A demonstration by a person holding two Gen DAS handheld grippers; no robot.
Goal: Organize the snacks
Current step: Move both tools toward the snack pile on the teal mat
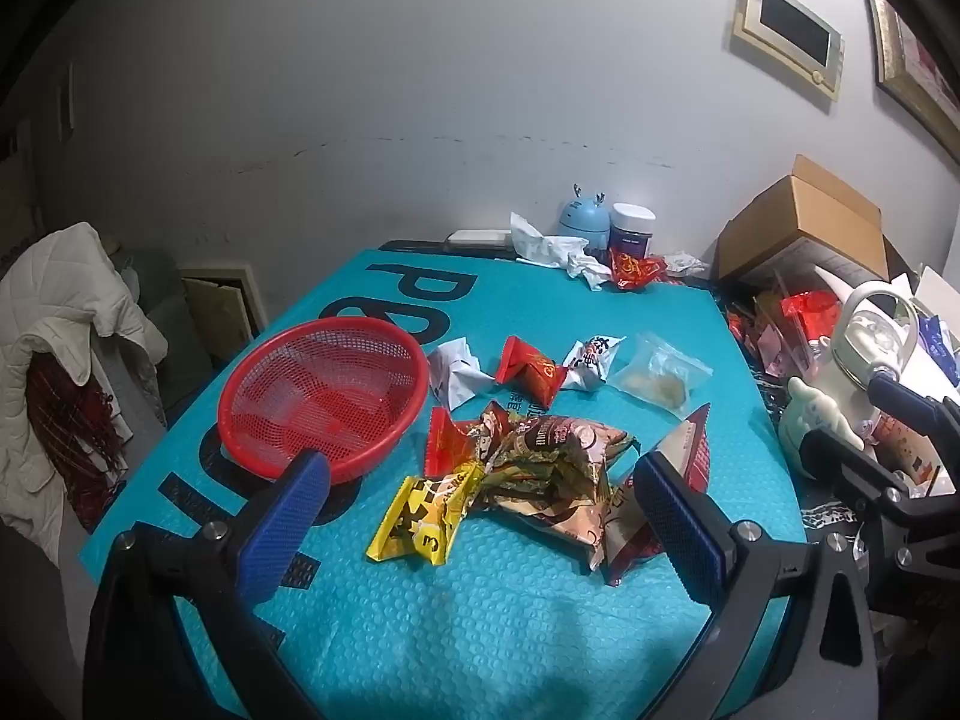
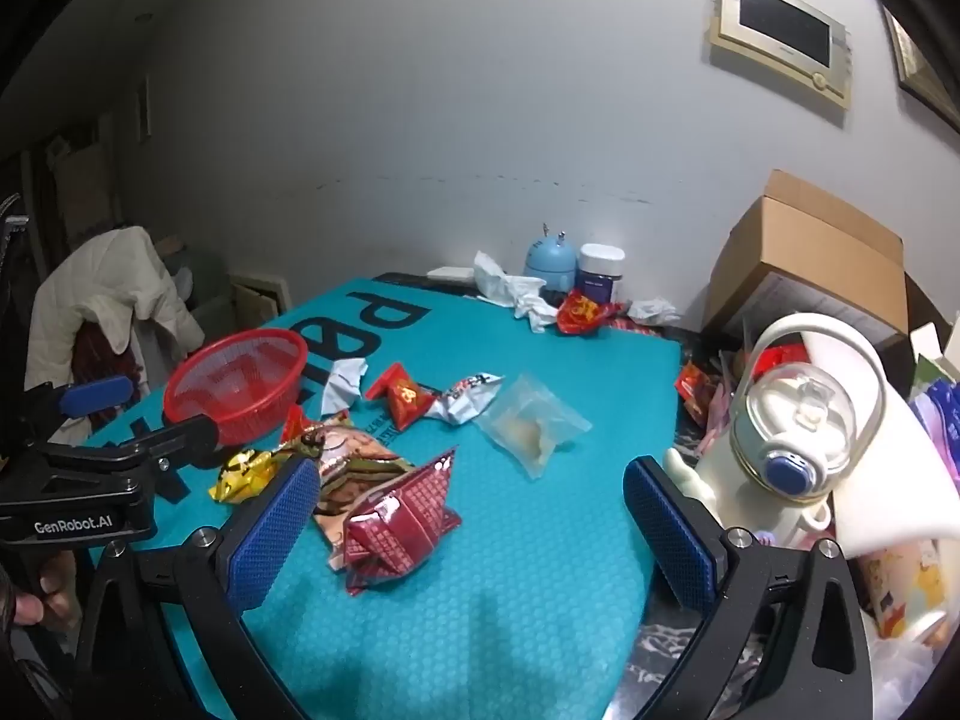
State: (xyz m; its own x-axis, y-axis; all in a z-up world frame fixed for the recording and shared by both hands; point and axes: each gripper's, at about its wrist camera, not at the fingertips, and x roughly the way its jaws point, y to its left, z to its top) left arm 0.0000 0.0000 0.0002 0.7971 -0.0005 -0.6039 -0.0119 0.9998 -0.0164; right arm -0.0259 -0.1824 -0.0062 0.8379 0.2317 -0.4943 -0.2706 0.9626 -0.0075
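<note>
Red basket [image 1: 324, 396] empty, left on mat [image 1: 510, 630] | snacks [image 1: 540, 468] piled mid-mat, right of basket | left gripper [image 1: 480, 516] wide, nothing held | right gripper [image 2: 474, 516] wide, nothing held | step: pre-grasp | next: likely descend, pinch yellow pack [image 1: 420, 516], carry to basket

A white wall [image 1: 420, 90] carries an intercom panel [image 2: 783, 36]; a draped chair [image 1: 66, 330] stands left.
</note>
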